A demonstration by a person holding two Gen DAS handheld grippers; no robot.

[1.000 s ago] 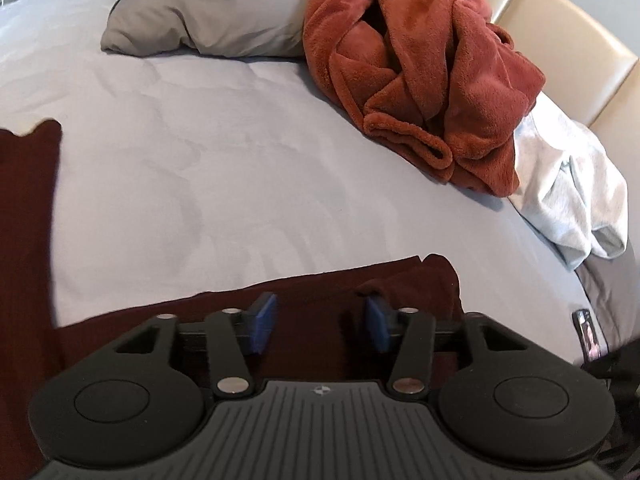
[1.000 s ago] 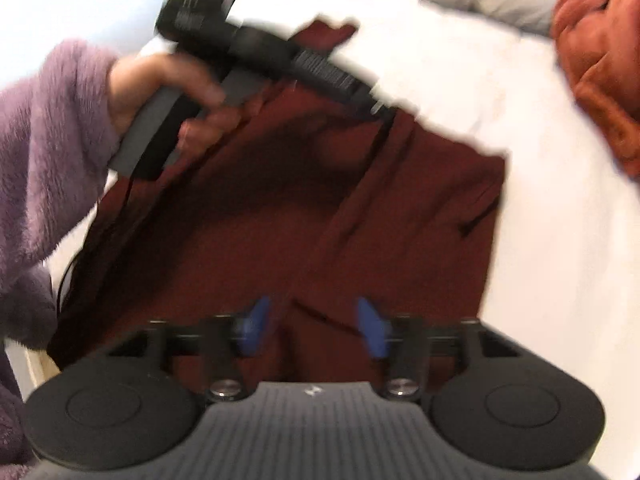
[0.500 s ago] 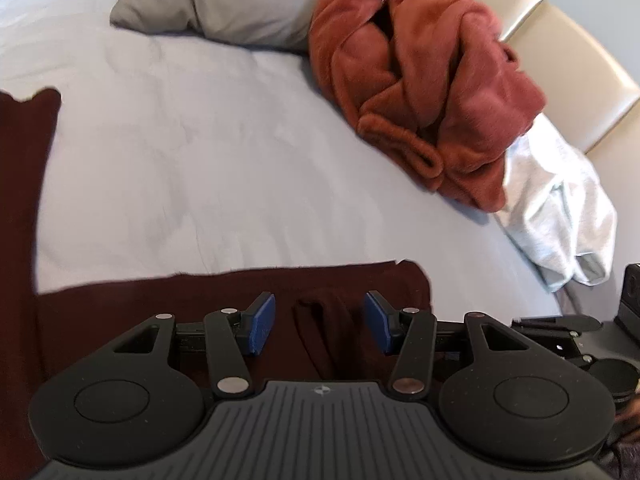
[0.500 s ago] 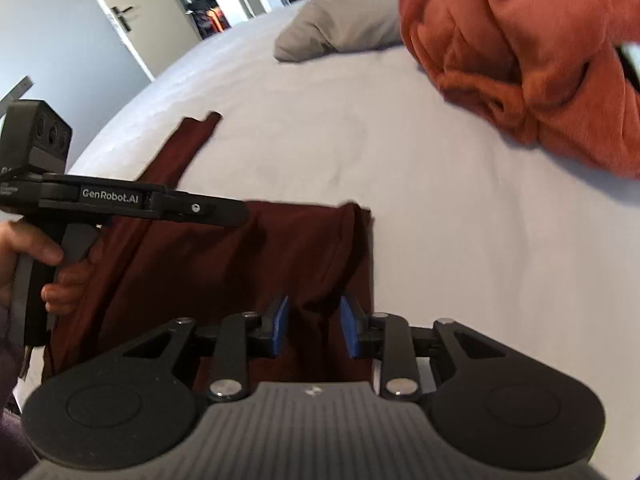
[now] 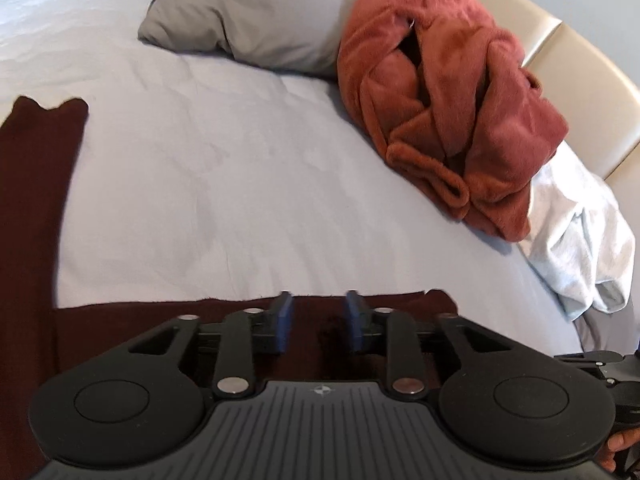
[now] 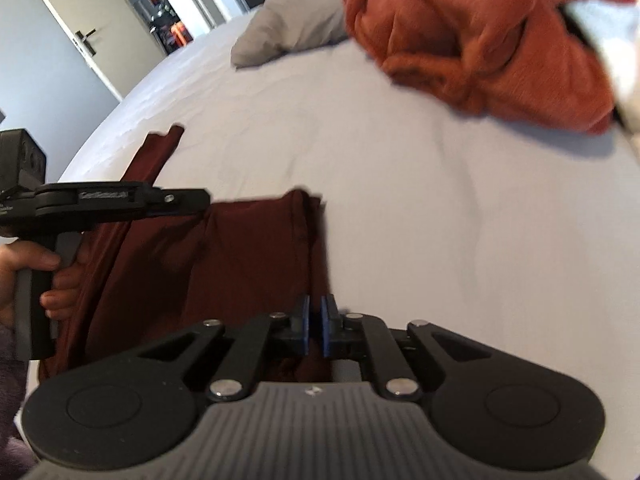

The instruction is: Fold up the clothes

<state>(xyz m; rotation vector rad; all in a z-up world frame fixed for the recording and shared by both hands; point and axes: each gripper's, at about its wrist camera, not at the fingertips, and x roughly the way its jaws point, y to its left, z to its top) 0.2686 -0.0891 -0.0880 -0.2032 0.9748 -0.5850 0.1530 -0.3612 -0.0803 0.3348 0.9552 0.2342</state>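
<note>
A dark maroon garment (image 5: 36,240) lies spread on the pale bed sheet (image 5: 240,180); its near strip runs under my left gripper (image 5: 318,320). The left pads stand partly apart, pressed on a bunched fold of that cloth. In the right wrist view the garment (image 6: 240,260) hangs in creases from the left gripper (image 6: 202,200), which a hand (image 6: 32,264) holds. My right gripper (image 6: 315,324) is at the garment's right edge. Its jaws are closing, almost together, with the cloth's edge pinched between the pads.
A heap of rust-orange fleece (image 5: 460,100) lies at the back right, with a grey pillow (image 5: 248,12) left of it and a white garment (image 5: 580,240) below it. A beige headboard (image 5: 580,80) bounds the bed. A door (image 6: 80,32) stands at the far left.
The right gripper swung from over the garment's middle to its right edge, and its jaws came nearly together on the cloth. The left pads narrowed onto the fold.
</note>
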